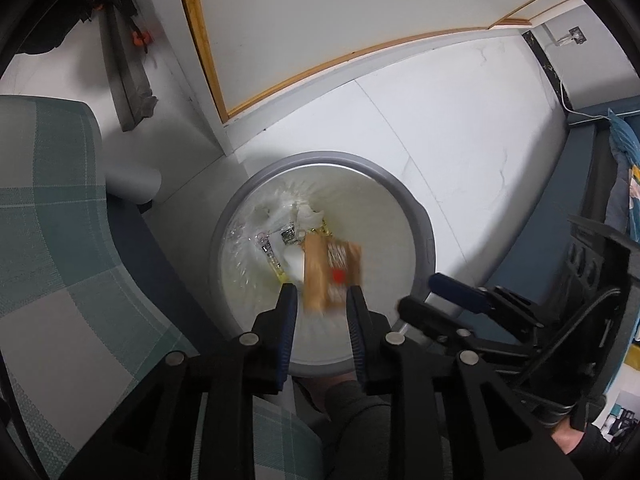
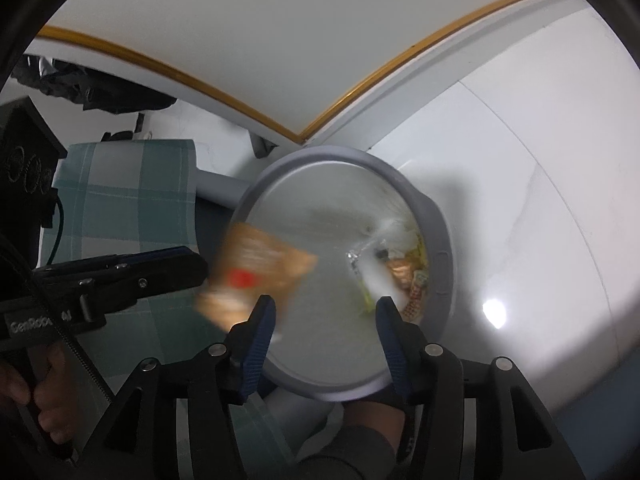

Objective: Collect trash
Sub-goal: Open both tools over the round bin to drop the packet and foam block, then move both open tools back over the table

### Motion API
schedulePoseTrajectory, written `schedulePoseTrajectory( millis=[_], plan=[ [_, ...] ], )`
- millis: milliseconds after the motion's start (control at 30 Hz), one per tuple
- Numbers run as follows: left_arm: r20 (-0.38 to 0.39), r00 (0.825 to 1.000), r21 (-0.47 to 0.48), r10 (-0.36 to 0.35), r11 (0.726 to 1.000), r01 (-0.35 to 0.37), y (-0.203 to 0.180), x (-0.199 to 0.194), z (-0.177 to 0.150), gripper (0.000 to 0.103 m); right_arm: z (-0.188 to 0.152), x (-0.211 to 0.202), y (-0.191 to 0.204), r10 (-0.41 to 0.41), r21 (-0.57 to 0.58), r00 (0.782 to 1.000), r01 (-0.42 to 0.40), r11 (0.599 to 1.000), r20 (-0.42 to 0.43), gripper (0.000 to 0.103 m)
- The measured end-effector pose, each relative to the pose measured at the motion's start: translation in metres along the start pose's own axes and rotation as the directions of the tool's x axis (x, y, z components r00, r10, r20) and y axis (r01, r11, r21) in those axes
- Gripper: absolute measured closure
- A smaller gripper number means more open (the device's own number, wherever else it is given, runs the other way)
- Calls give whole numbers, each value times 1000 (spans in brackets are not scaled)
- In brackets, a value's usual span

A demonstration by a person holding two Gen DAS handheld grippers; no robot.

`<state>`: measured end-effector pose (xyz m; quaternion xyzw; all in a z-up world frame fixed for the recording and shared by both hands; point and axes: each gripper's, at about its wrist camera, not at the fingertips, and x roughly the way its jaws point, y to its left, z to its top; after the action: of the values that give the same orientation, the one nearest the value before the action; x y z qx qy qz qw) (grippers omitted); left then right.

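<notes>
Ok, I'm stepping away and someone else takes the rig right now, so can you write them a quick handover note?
Left gripper: jaws slightly apart, orange wrapper blurred at its tips, seemingly dropping.
Right gripper: open, empty, above the grey bin.
Done: other trash lies at the bin's bottom.
Left: check that the wrapper lands inside, then look for more; none shows outside the bin.

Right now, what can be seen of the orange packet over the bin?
The orange packet is a flat wrapper, tan-orange with a red spot and pale print, motion-blurred. It hangs over the open grey bin, past the tips of the left gripper, whose fingers do not visibly press it. It looks released and dropping toward the trash below.
</notes>
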<state>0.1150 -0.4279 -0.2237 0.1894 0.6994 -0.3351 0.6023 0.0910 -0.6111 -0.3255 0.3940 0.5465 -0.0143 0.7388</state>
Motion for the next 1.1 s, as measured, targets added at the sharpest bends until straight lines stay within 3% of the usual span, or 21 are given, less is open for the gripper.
schedulePoseTrajectory(
  millis=[33, 167, 333, 400, 433, 533, 700, 867, 1100],
  plan=[
    [-1, 1000, 3, 0, 1000, 0, -1, 1, 0, 81, 0, -2, -2, 0, 6, 1000, 0, 1000, 2, 50],
    [24, 999, 12, 21, 1000, -21, -3, -5, 0, 56, -4, -18, -7, -5, 20, 1000, 5, 1000, 31, 45],
    [85, 995, 30, 45, 998, -47, -6, -24, -4, 55, -5, -37, -6, -15, 8, 998, 14, 1000, 65, 45],
    [149, 986, 30, 82, 996, -87, -5, -38, -8, 48, -6, -47, -3, -25, -4, 995, 26, 1000, 95, 45],
    [180, 979, 23, 94, 995, -99, -4, -46, -10, 40, -6, -53, -1, -31, -11, 993, 33, 999, 116, 45],
    [271, 955, 0, 123, 992, -128, 0, -73, -16, 39, -4, -70, 7, -31, -18, 986, 34, 999, 165, 45],
    [384, 915, -47, 122, 993, -113, 11, -118, -30, 38, 1, -103, 33, -25, -72, 971, 43, 996, 239, 45],
    [502, 849, -101, 166, 986, -132, 21, -161, -53, 26, 1, -139, 69, -29, -147, 937, 85, 985, 348, 43],
    [602, 766, -187, 224, 973, -138, 41, -202, -85, 25, -4, -179, 122, 13, -250, 894, 111, 962, 447, 39]
  ],
)
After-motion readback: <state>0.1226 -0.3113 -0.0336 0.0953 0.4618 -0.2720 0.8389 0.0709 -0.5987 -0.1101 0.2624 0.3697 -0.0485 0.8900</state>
